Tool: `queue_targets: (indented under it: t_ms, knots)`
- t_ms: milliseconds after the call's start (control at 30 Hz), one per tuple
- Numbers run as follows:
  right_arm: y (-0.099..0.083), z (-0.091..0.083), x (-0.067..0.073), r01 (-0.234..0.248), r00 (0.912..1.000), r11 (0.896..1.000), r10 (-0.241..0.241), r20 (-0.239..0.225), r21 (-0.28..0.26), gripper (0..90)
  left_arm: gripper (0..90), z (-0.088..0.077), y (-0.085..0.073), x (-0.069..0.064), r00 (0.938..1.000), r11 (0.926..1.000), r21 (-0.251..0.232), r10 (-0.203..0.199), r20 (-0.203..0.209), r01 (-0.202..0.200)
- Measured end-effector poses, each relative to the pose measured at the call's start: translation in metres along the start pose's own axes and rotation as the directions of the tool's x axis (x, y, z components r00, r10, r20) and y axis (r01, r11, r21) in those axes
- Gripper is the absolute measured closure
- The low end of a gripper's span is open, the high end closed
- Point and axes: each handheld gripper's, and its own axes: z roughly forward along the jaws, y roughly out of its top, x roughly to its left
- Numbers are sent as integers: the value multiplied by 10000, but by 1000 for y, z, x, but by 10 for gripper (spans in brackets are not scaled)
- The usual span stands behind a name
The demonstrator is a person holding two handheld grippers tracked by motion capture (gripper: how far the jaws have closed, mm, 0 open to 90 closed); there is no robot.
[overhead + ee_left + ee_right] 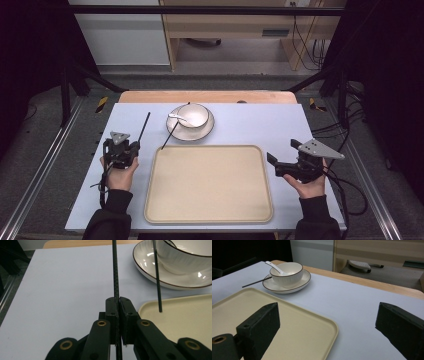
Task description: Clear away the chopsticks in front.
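Black carbon-weave chopstick (115, 270), thin and straight, is pinched between the pressed-together jaws of the left gripper (117, 305); the rod is seen running forward from the pads over the pale blue table (62, 290). In the high view the same chopstick (144, 126) is seen sticking up and away from the left gripper (121, 145), left of the tray. A second black chopstick (157, 277) is laid with its far end on the plate rim and its near tip touching or just over the tray corner (175, 315). White glossy plate (173, 131) with a dark rim line is set behind the tray; a ribbed white bowl (194, 115) is stood on it, and a white spoon (176, 117) is rested in the bowl. The tray (210, 185) is beige, matte, rectangular with rounded corners and a raised lip. The right gripper (281, 164) is held beside the tray's right edge, jaws spread wide, nothing between them; blocky black pads (264, 320) are seen in the right gripper view. Light wood table edge is seen beyond the blue top
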Motion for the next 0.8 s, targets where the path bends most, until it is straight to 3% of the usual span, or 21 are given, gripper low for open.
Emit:
queue_targets:
  t_ms: [67,167,433,800]
  knots:
    - [0,-1,0,8,10000,10000,-8,-12,-20,56,853,-10,-5,-3,9999,9997,-205,-156,49,157]
    - [1,-2,0,-34,10000,10000,34,-5,-69,57,853,-24,-9,-13,10000,9985,-553,-6,-73,2]
    - [0,-3,0,28,10000,10000,-28,-36,-63,57,853,-57,-22,-34,9982,9908,-1245,-563,-203,534]
    - [0,-3,1,11,10000,10000,-12,-84,-81,58,853,-75,-53,-64,9960,9843,-1565,-857,-236,810]
